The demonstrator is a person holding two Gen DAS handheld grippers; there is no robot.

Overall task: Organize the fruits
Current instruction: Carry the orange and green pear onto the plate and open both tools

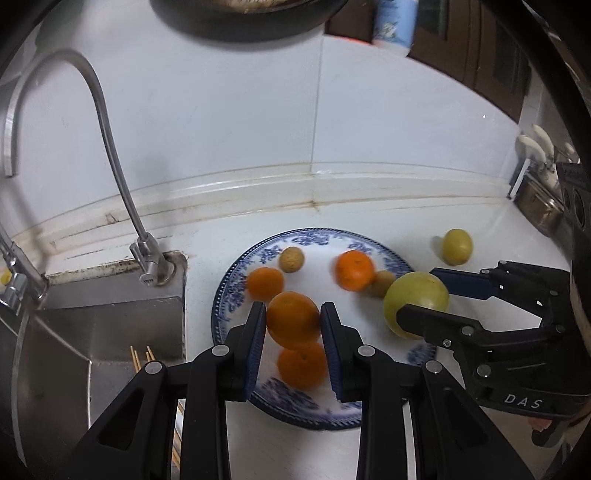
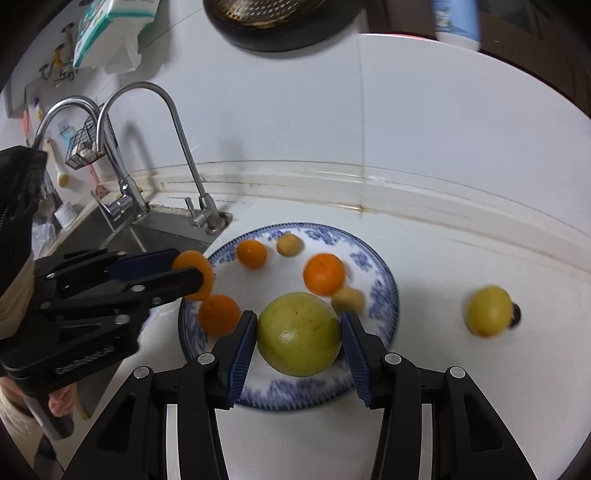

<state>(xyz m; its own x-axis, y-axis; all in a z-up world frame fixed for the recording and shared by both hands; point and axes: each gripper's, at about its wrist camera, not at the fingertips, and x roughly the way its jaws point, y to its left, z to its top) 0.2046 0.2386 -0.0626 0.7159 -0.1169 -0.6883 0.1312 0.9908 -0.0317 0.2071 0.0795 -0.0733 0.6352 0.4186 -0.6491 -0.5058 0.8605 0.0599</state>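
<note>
A blue-patterned white plate lies on the white counter. My left gripper is shut on an orange held above the plate's left part. My right gripper is shut on a large green-yellow fruit over the plate's near right part. On the plate lie three more oranges and two small brown fruits. A yellow lemon lies on the counter right of the plate.
A steel sink with a curved tap is left of the plate; chopsticks lie in it. The tiled wall rises behind. A dark pan and a blue-white cup hang or stand above. A knife rack is at the far right.
</note>
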